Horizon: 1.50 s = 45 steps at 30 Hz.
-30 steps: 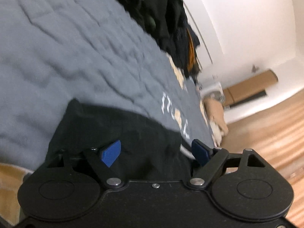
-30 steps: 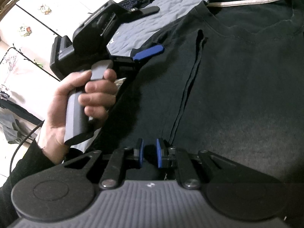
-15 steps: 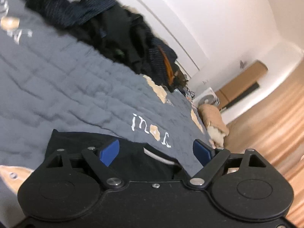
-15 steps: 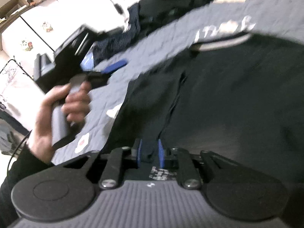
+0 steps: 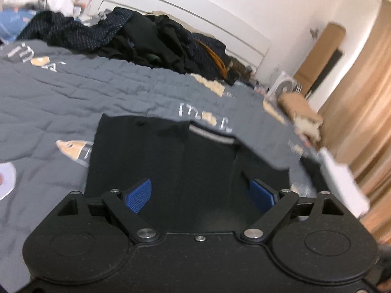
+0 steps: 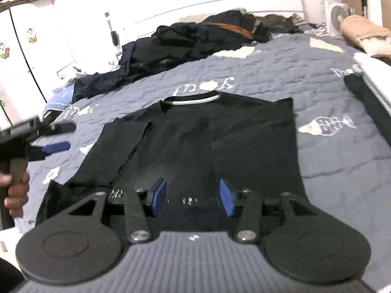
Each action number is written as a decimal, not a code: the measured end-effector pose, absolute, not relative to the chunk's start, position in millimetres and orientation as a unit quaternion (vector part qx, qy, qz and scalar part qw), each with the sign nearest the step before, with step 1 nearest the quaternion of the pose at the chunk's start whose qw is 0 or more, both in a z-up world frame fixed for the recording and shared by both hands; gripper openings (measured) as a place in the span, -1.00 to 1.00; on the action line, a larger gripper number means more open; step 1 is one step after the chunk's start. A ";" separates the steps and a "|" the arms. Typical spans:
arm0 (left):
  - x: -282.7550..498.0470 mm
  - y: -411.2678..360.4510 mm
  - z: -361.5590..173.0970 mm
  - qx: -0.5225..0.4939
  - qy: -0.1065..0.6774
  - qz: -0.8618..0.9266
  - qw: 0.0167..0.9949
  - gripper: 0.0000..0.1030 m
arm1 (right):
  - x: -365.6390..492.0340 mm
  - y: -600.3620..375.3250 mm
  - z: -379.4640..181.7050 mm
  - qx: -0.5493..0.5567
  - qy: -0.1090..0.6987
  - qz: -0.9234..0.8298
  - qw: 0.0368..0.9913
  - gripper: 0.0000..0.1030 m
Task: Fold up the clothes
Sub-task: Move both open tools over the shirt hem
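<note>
the left gripper (image 6: 55, 146) sits at the left edge of the right wrist view, held by a hand (image 6: 16, 190), beside the shirt's left edge and apart from it. its blue pads (image 5: 138, 195) stand spread wide with nothing between them. ahead of both grippers the black t-shirt (image 6: 202, 136) lies flat on the grey quilt (image 6: 317, 92), collar away from the tongs, both side panels folded inward over the body. the right gripper (image 6: 193, 196) hovers over the shirt's near hem, jaws parted and released; whether the pads touch the cloth cannot be told, as the hem is blurred. beyond the collar, a pile of dark clothes (image 6: 195, 39) lies at the far side of the quilt. to the right, a white fan (image 6: 336, 17).
</note>
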<state>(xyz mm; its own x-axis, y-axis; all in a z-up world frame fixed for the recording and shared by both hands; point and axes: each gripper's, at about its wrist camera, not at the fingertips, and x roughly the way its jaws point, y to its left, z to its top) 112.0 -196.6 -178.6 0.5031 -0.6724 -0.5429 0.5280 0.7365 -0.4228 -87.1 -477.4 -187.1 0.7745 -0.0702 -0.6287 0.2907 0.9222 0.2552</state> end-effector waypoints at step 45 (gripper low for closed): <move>33.3 -118.5 -192.3 0.147 0.292 -0.227 0.917 0.48 | -129.7 -440.8 -228.7 0.112 0.356 -0.141 0.917 0.11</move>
